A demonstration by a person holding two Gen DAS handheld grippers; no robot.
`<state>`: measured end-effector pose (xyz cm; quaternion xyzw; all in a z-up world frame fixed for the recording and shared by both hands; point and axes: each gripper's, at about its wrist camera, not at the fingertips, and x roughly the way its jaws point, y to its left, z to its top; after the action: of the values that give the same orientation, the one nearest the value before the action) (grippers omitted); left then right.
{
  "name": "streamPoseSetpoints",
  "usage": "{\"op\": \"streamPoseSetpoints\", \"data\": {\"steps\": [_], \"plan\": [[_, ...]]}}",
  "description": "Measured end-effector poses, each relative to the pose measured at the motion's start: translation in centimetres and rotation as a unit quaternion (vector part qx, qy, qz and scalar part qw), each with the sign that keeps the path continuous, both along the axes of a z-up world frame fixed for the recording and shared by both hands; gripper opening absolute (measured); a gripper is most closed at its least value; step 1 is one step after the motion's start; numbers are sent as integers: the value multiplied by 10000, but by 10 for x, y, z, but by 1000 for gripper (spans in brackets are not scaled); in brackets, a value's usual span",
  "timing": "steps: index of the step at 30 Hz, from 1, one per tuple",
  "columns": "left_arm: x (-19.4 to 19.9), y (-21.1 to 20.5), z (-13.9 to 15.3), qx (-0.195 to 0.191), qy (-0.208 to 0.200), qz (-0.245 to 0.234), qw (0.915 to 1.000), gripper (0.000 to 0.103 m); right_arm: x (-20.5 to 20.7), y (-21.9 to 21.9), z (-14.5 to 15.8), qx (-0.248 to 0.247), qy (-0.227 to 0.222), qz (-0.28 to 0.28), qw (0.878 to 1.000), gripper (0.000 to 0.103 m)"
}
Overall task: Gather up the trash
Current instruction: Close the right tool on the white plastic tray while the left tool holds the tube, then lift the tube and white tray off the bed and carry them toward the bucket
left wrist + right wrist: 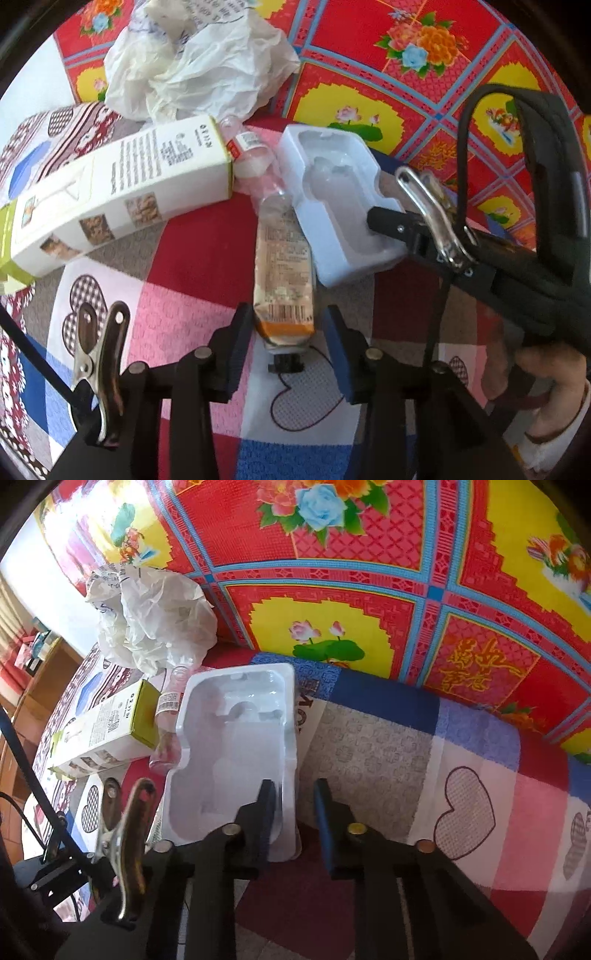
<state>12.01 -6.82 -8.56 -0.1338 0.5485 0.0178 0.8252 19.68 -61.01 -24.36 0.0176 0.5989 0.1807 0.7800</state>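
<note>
A flattened tube with an orange end (284, 266) lies on the patchwork quilt (177, 295), its cap towards me. My left gripper (288, 328) straddles that end and stands open: the left pad is at the tube's edge, the right pad stands clear of it. A white moulded plastic tray (229, 757) lies to the tube's right. My right gripper (293, 805) is shut on the tray's near right rim, one finger inside the cavity and one outside. From the left wrist, the right gripper (384, 221) reaches into the tray (332, 206).
A long white and green carton (122, 195) lies at the left, a small clear bottle (251, 151) at its end. A crumpled white plastic bag (199, 62) sits behind them on a red floral mat (369, 55). A hand (546, 376) holds the right gripper. Wooden furniture (33, 686) stands far left.
</note>
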Motion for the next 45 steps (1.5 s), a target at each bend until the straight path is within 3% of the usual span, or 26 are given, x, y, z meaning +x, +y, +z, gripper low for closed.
{"op": "streamPoseSetpoints", "data": {"steps": [1, 7, 20, 45], "plan": [[1, -1, 0, 44, -4, -26, 10000, 41, 0, -2, 0, 11, 11, -23, 10000, 12], [9, -8, -2, 235, -34, -154, 9996, 38, -4, -21, 2, 145, 69, -321, 9994, 11], [1, -7, 7, -146, -30, -344, 9993, 38, -27, -60, 28, 324, -5, -911, 9953, 11], [-11, -86, 40, -173, -334, -1455, 9886, 38, -124, -145, 65, 490, -9, -2108, 9763, 11]]}}
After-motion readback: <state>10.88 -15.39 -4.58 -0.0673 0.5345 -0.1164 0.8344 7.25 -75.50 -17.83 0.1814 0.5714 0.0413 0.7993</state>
